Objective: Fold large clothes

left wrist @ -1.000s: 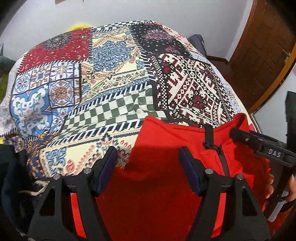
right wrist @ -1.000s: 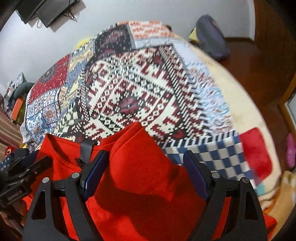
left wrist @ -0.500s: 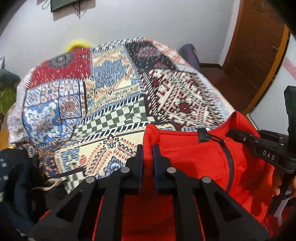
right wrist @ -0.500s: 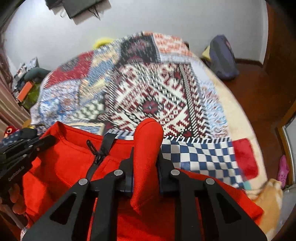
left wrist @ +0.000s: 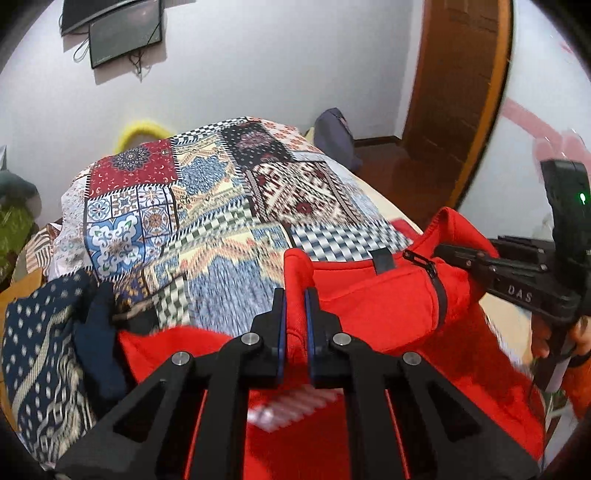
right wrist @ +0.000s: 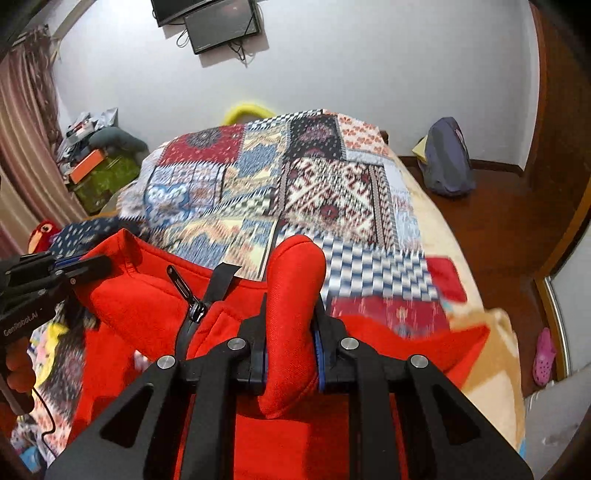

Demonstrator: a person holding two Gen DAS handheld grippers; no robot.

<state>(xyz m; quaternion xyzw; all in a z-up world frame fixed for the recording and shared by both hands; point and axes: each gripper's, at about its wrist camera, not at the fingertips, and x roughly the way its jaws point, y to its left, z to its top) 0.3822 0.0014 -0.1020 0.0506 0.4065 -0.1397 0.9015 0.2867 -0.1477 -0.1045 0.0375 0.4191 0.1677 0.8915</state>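
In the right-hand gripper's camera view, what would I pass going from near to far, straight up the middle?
Gripper clamped on a fold of the red jacket → patchwork bedspread → white wall → dark screen mounted high up.

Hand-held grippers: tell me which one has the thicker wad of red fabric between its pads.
The right hand-held gripper: a fat rounded fold of the red jacket bulges above it. The left hand-held gripper pinches only a thin edge.

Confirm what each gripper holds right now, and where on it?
Both clamp the red fleece zip-up jacket: left gripper on a pinched fold left of the collar zipper, right gripper on a bunched fold to its right.
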